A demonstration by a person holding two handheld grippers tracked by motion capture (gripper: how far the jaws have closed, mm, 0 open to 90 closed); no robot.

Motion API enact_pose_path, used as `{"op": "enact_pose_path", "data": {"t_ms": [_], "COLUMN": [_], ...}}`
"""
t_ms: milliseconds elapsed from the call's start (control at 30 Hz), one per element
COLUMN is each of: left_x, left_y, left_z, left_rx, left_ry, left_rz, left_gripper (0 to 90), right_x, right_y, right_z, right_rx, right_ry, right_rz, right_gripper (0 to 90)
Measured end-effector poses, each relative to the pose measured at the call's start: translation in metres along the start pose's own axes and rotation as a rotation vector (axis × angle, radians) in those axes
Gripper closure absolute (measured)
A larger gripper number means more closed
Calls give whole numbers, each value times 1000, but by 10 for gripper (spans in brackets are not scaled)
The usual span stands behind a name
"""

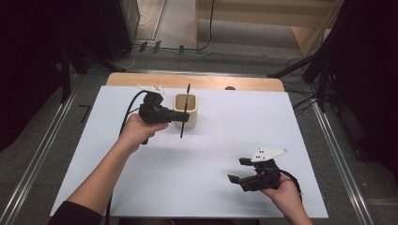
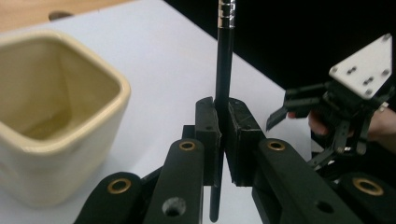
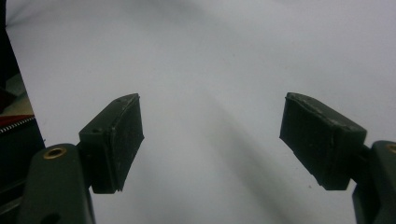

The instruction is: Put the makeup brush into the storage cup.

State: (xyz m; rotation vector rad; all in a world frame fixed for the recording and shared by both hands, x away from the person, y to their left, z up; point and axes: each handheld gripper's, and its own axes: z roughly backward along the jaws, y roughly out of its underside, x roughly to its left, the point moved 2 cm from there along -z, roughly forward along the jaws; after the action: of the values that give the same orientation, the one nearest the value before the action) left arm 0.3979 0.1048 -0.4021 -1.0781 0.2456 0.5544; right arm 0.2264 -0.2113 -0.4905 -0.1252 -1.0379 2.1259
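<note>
My left gripper is shut on a thin black pencil, held upright just in front of a cream square cup at the table's far middle. In the left gripper view the pencil runs up between the pressed pads, its silver band at the top, and the cup stands to the left, its inside bare. My right gripper rests low near the front right of the table with its jaws wide apart. In the right gripper view both pads stand apart over bare white tabletop, nothing between them.
The white table has a wooden strip along its far edge. Dark stands and cables sit beyond the table on both sides. The right gripper shows far off in the left gripper view.
</note>
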Motion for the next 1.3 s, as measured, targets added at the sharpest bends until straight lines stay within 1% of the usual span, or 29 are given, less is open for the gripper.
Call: {"op": "enact_pose_path", "data": {"t_ms": [33, 67, 167, 200, 233, 300, 367, 433, 467, 567, 667, 733, 767, 800, 1000, 1067, 1100, 1133, 1200, 1300], "left_x": [0, 1, 2, 3, 4, 7, 9, 10, 10, 12, 16, 18, 19, 20, 31, 32, 32, 33, 34, 36], "left_y": [-4, -7, -15, -16, -17, -20, -24, -29, -32, -40, -46, -48, -50, -51, -58, -61, -63, -64, -66, -68], "left_z": [1, 2, 2, 2, 2, 2, 2, 3, 4, 5, 5, 5, 5, 5, 2, 1, 0, 0, -2, -1], "left_rx": [-6, -14, -22, -33, -40, -48, -47, -50, -58, -71, -73, -79, -80, -77, -101, -97, -100, -104, -106, -131], "left_ry": [-2, -2, -24, -30, -41, -48, -61, -65, -58, -57, -81, -85, -101, -105, -145, -161, -180, -180, -198, -228], "left_rz": [-9, -9, -29, -36, -30, -23, -13, -12, -15, -14, -13, -18, -22, -22, -2, -9, -16, -19, -25, -32], "left_gripper": [848, 848, 848, 848, 848, 848, 848, 848, 848, 848, 847, 847, 847, 847, 847, 848, 848, 848, 848, 848], "right_x": [1, 1, 2, 1, 1, 1, 1, 1, 1, 0, 0, 0, 0, 0, 0, 0, 0, 0, 0, -1], "right_y": [0, 0, -1, -1, -1, -1, -1, -1, -1, -1, -1, -1, -1, -1, -1, -1, -1, -1, -1, 0], "right_z": [1, 1, 1, 0, 0, 0, -1, -1, 0, 0, -1, -1, -1, -1, -2, -1, -1, -1, -1, -1], "right_rx": [-10, -10, -16, -17, -16, -16, -16, -17, -21, -23, -18, -20, -22, -20, -13, -14, -15, -15, -13, -6], "right_ry": [-3, -3, -8, -8, -7, -10, -13, -17, -23, -22, -18, -19, -19, -19, -15, -13, -13, -11, -10, -5], "right_rz": [0, 0, -4, 3, 7, 7, 5, 4, 0, -4, -4, -6, -5, -6, 0, -2, -2, -2, -8, -4], "right_gripper": [225, 225, 224, 222, 222, 221, 219, 218, 217, 216, 216, 216, 216, 216, 215, 215, 214, 214, 214, 214]}}
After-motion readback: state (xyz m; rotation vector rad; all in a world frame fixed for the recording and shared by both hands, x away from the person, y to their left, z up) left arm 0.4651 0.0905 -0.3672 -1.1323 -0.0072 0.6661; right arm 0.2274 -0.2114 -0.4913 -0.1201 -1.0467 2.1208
